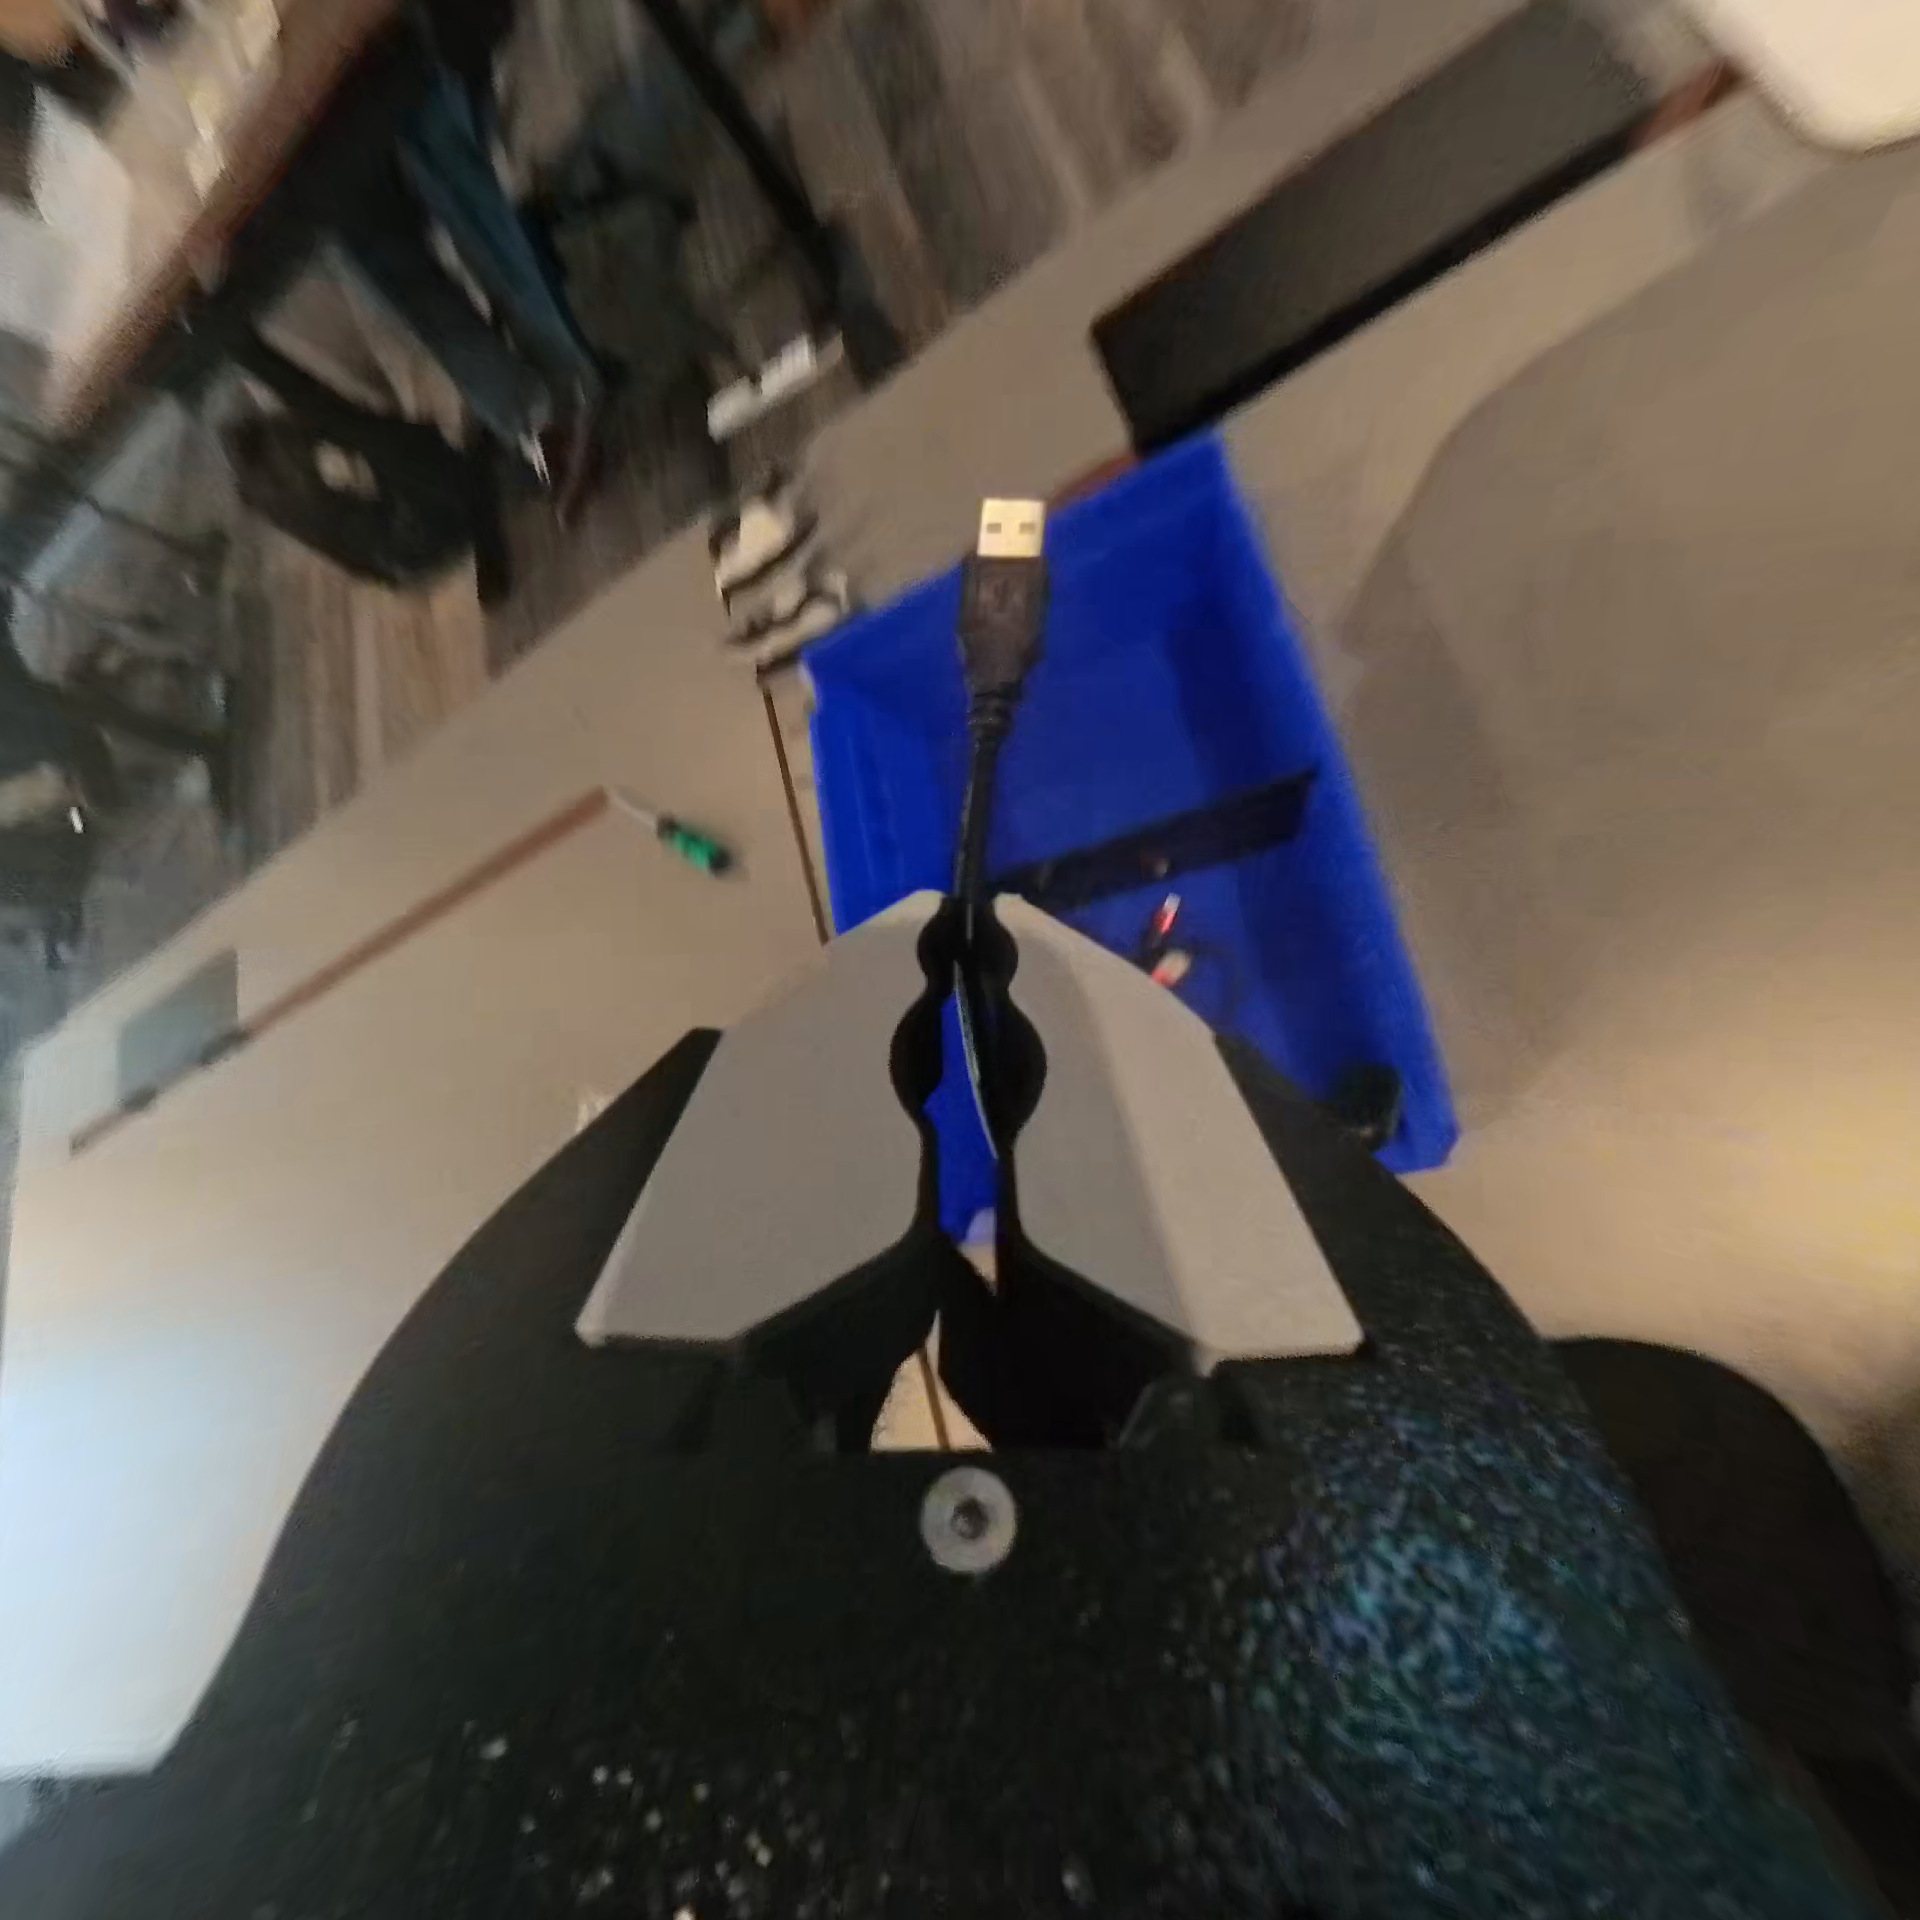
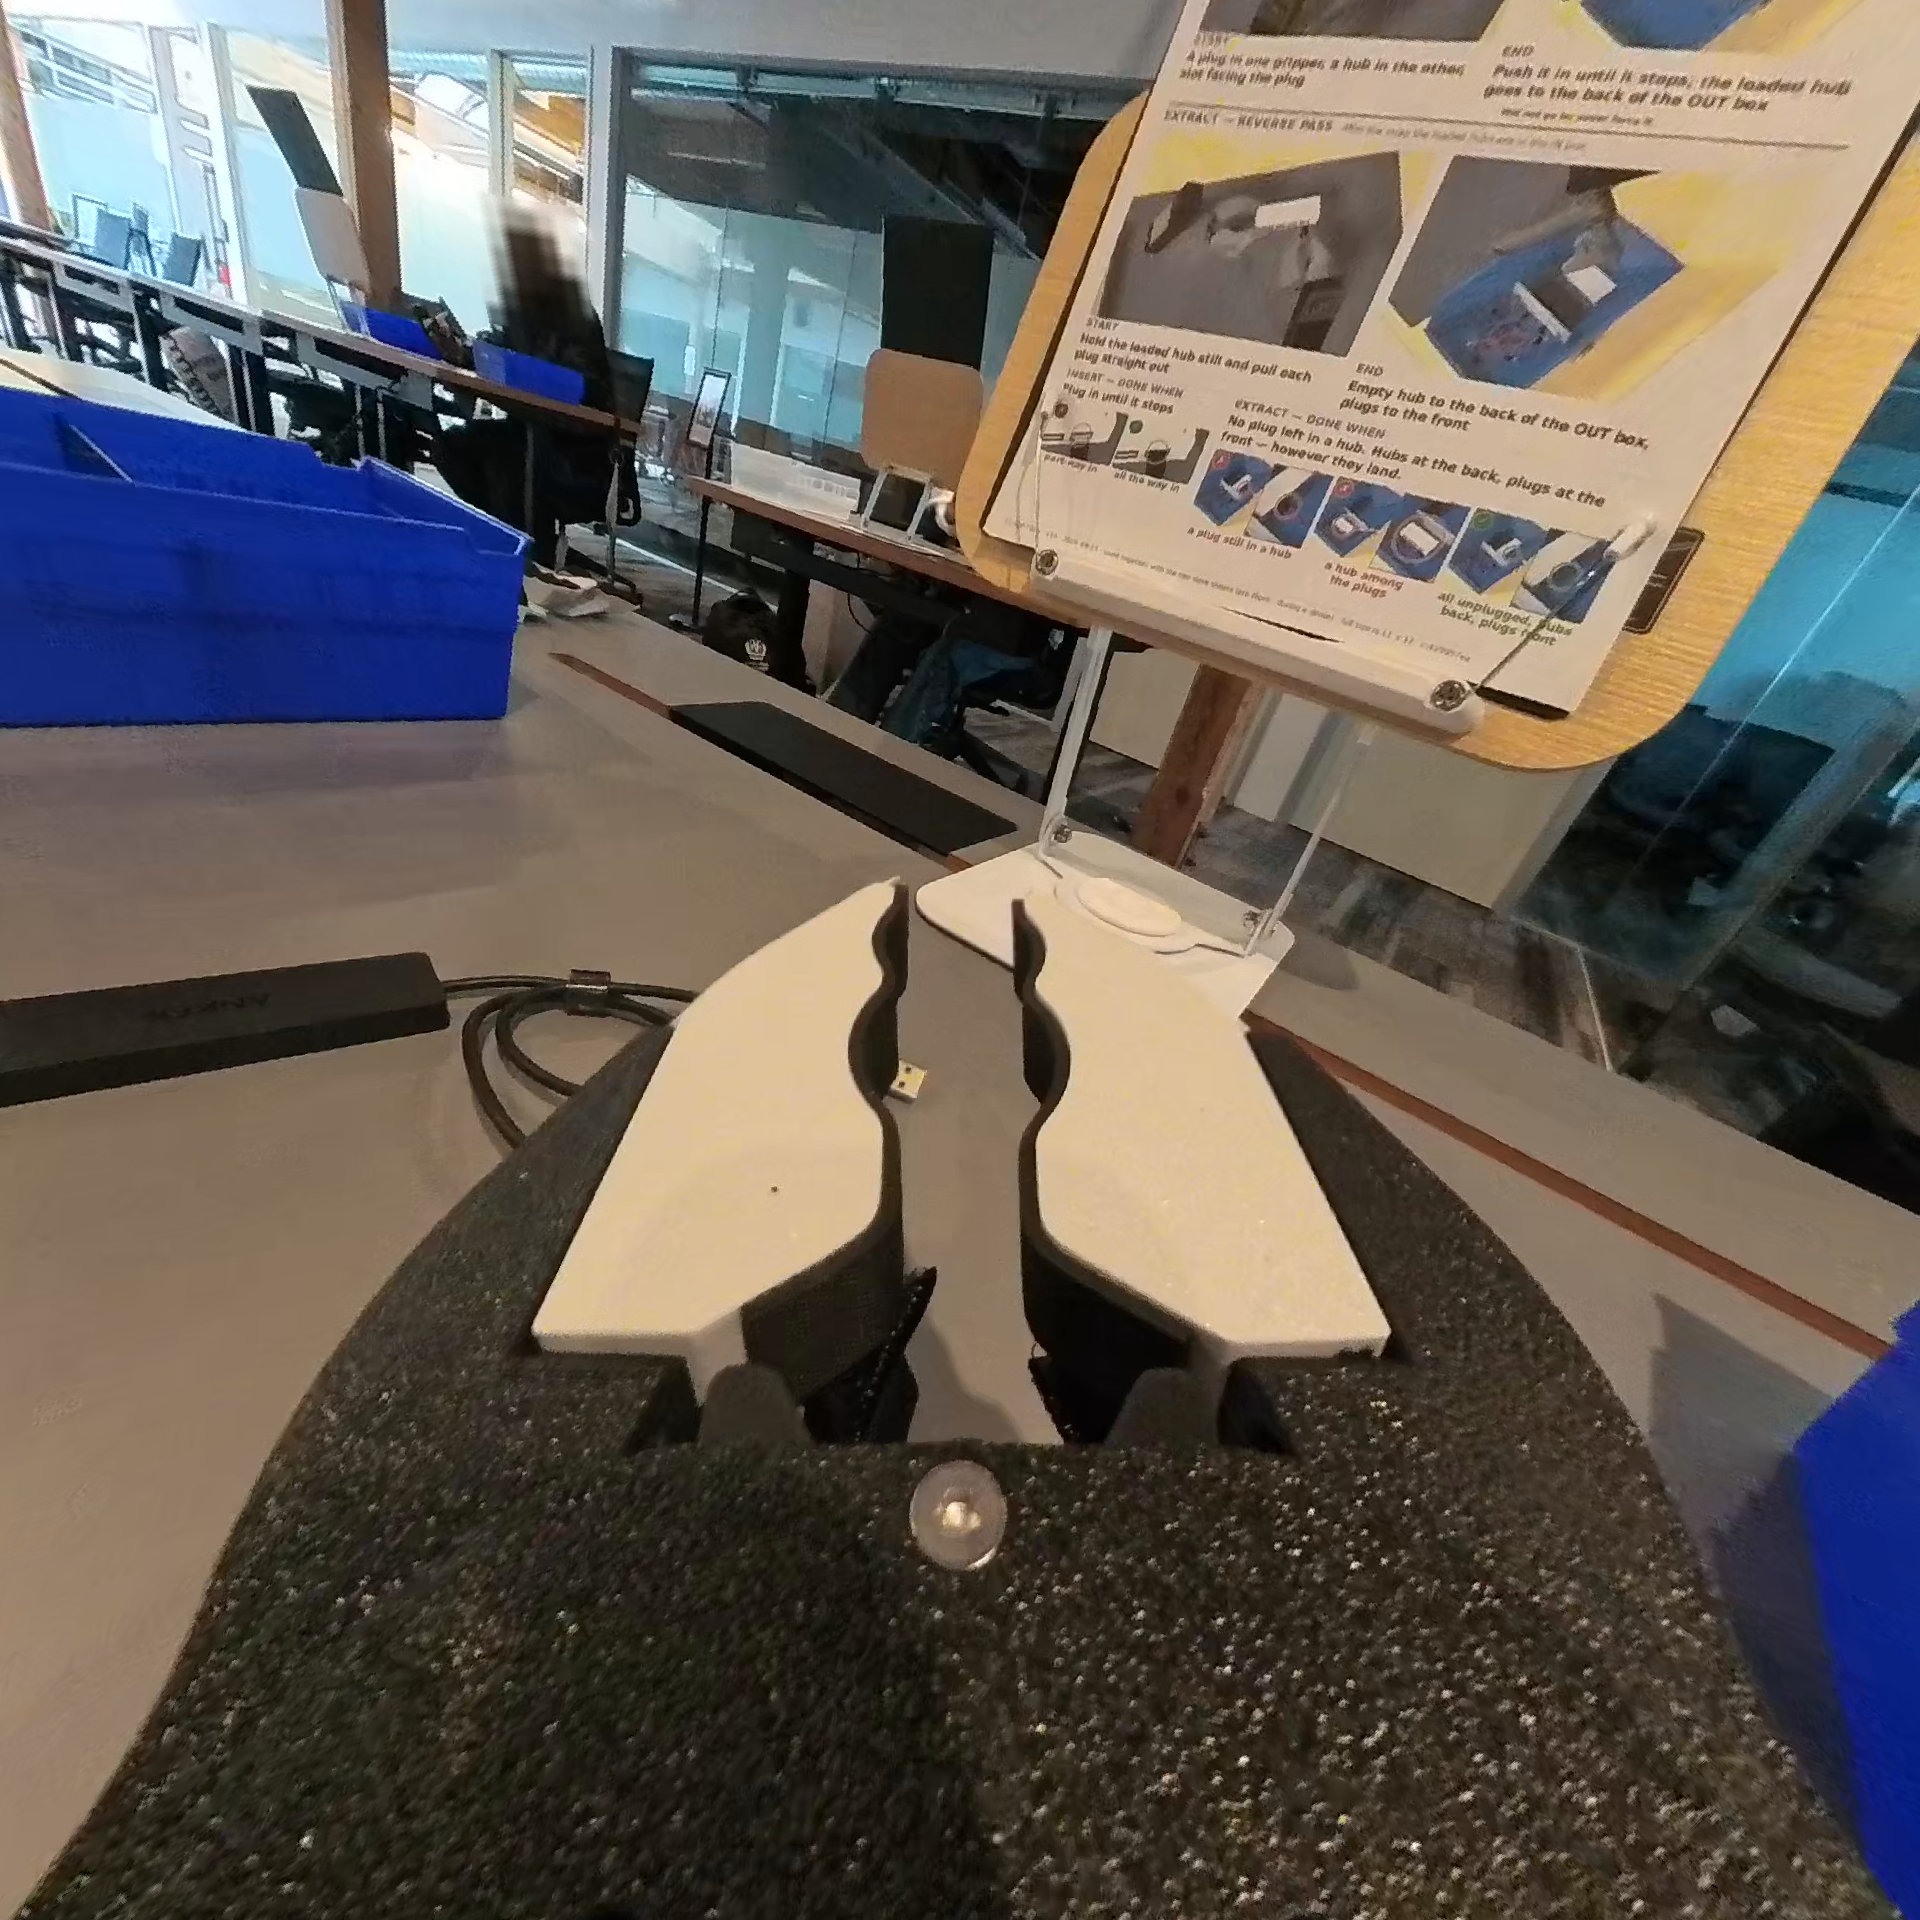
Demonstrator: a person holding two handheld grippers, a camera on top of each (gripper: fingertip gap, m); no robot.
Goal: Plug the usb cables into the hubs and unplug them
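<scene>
Left wrist view: the left gripper is clamped on a black USB cable, whose metal plug points straight ahead, raised above a blue bin on a grey table. A green-handled screwdriver lies left of the bin. Right wrist view: the right gripper has its fingers apart, holding nothing, low over the table. A black hub lies at left, its coiled cord beside it; a small metal plug shows between the fingers. An instruction board stands behind.
</scene>
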